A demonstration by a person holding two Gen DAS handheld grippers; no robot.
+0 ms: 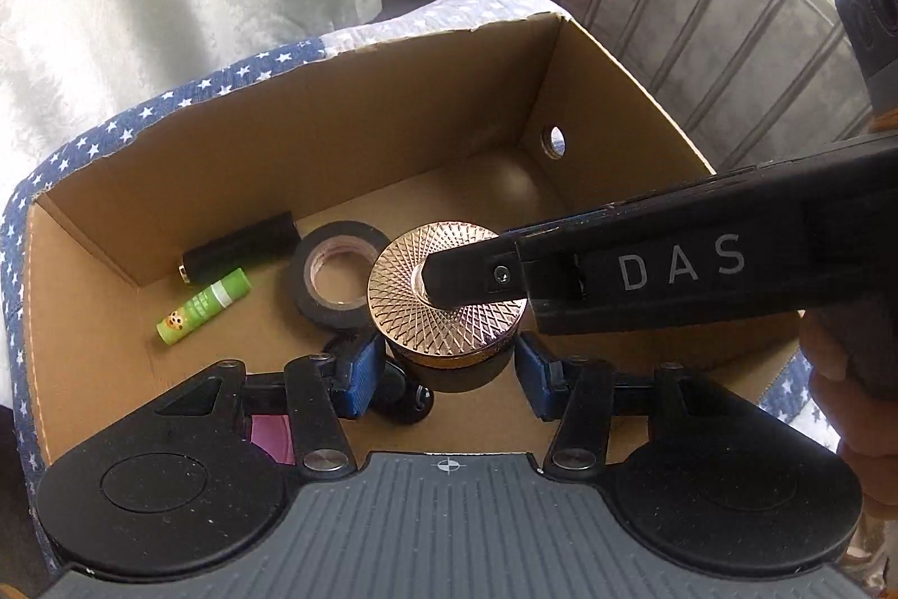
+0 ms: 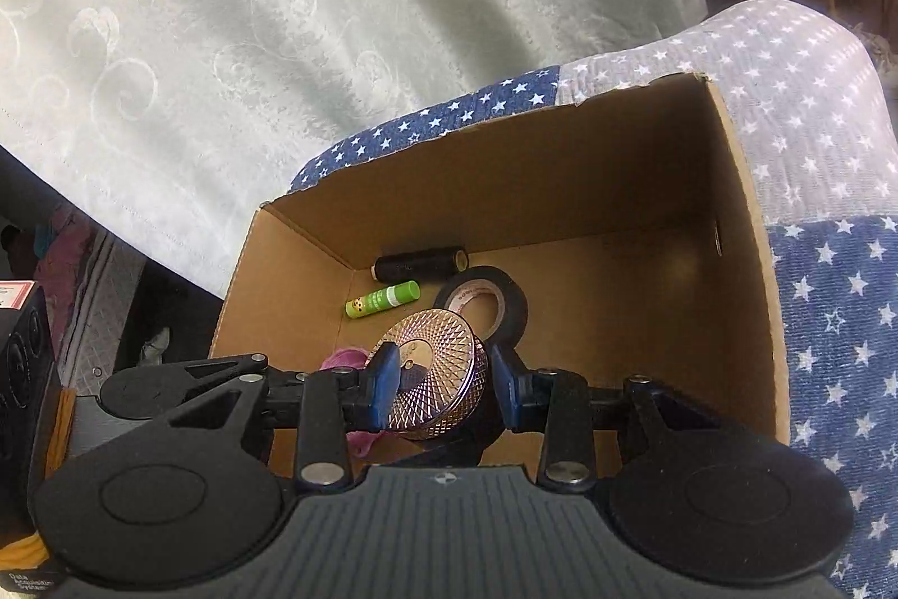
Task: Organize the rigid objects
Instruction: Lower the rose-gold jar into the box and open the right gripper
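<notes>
Jar goes into the box

Right claw (image 2: 443, 388) clamped on gold-lidded jar (image 2: 435, 374) above cardboard box (image 2: 746, 217); left claw (image 1: 443, 371) apart. Next: lower, release.

The letters "DAS" stood in grey capitals on the black body of the right gripper (image 1: 682, 270), as seen from the left wrist view. In the bottom left corner of the right wrist view, small white print on a dark device (image 2: 25, 582) appeared to read "Data Acquisition System", though partly cut off. The green tube (image 1: 203, 307) carried a small cartoon face and white print too small to read. The tape roll's (image 2: 482, 304) inner core bore illegible red print.
</notes>
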